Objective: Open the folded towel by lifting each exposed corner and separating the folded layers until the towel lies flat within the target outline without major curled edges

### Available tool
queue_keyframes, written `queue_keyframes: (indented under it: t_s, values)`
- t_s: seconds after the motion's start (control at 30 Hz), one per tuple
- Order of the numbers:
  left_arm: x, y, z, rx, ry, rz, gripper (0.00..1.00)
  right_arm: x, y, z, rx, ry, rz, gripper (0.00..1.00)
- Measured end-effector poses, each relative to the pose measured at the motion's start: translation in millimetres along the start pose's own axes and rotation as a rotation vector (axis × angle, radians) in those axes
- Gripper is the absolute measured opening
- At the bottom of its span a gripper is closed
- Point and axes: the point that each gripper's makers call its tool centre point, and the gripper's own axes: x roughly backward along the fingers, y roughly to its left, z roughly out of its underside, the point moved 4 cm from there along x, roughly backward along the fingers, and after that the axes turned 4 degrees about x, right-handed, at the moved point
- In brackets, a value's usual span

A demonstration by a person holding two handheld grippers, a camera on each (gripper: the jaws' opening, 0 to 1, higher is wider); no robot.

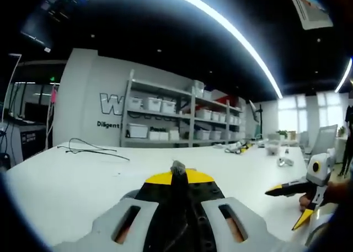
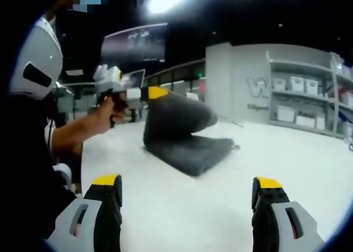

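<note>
Left gripper: in the right gripper view the left gripper sits at the left, held in a hand, its yellow-tipped jaws clenched on the raised edge of the towel. In the left gripper view its own jaws rise closed at the bottom with a bit of grey cloth pinched at the tip.

Towel: dark grey, on the white table, left of centre in the right gripper view. The top layer is lifted into a hump towards the left gripper; the lower layers lie flat beneath it, spreading to the right.

Long axis: the flat part appears to run from the lifted end at the left towards the free edge at the right, near the pointed bit of cloth. The fold line is hard to judge from this angle.

Right gripper: its jaws stand released, wide apart at the bottom of the right gripper view, grasping nothing. The towel lies ahead of them and slightly to the left, apart from both tips. In the left gripper view the right gripper shows at the far right, low over the table.

Nearer hand: the left already holds the cloth; the right is nearer the flat lower layers, so pinning or taking their free edge likely falls to it.
</note>
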Motion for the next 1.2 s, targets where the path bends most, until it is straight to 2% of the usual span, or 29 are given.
queue_keyframes:
  t_s: [0.43,1.2]
  values:
    - [8,16.7,-5.2,0.001,-0.031,-0.046,0.05,-1,2,0.6,-0.006,-0.002,0.0,1.0]
    - [15,39.1,-7.2,0.011,-0.043,-0.105,0.05,-8,4,-1.4,0.001,0.005,-0.011,1.0]
